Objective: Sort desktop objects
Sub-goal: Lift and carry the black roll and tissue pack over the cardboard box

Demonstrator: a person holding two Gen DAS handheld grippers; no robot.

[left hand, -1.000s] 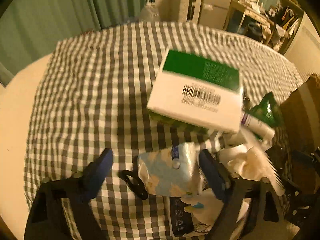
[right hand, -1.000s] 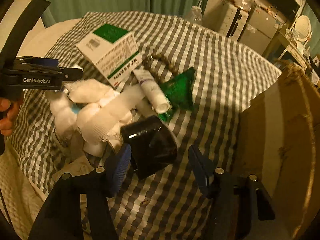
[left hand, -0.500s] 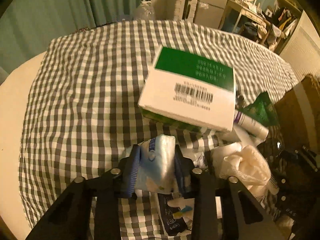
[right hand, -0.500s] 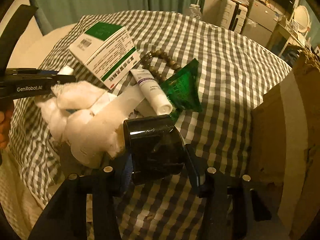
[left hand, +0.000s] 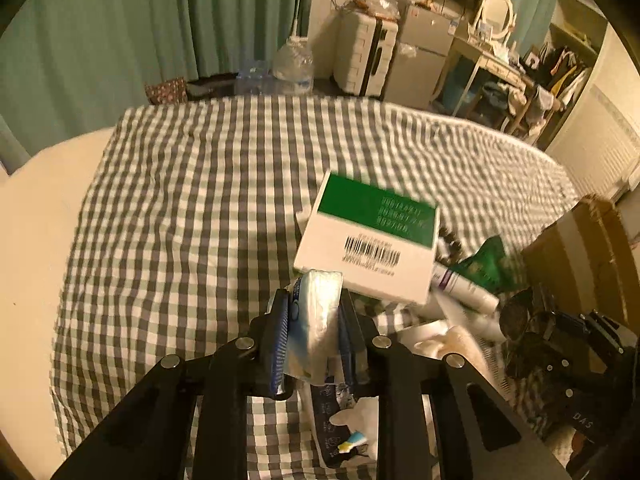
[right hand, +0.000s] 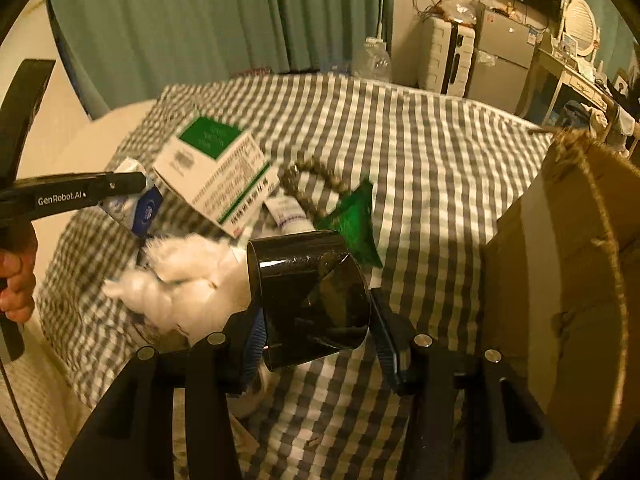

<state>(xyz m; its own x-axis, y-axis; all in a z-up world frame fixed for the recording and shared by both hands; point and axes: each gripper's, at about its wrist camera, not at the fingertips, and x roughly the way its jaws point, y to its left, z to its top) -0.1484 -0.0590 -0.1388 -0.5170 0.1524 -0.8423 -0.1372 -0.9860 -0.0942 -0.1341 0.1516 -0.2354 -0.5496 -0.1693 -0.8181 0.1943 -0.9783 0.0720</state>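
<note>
Objects [right hand: 218, 178] clutter checkered cloth [left hand: 200, 208]; green curtains [left hand: 120, 40] behind.

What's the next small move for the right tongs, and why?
Probably carry the black tape roll right, toward the cardboard box. The right tongs are already shut on the roll, and it looks raised above the checked cloth. The box stands close on that side, with nothing between.
</note>
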